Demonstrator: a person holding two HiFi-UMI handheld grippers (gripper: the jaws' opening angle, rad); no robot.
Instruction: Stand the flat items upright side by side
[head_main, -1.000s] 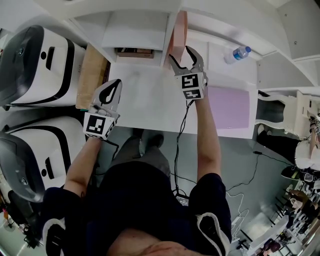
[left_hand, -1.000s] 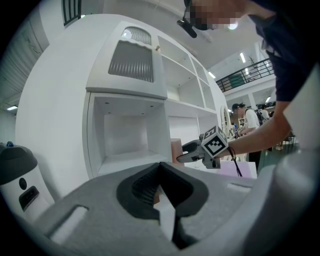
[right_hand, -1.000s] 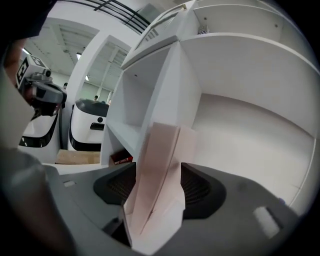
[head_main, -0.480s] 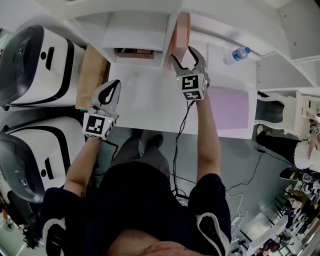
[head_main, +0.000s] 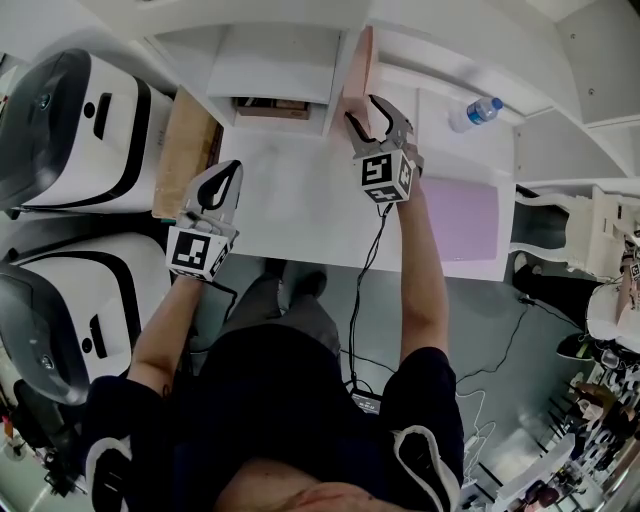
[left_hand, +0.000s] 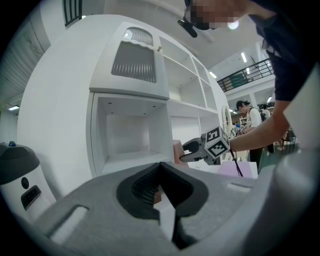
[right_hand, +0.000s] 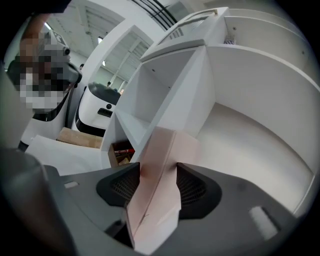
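Pink book tipped straighter; right gripper jaws just closing, gripping it beside shelf divider. Left gripper closed, empty. Water bottle on white desk.

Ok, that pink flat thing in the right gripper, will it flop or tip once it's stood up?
The pink flat item looks stiff: it keeps straight edges between the right gripper, whose jaws have just been closing on it. It seems thin, so probably light and apt to tip sideways unless leaned on the white divider.
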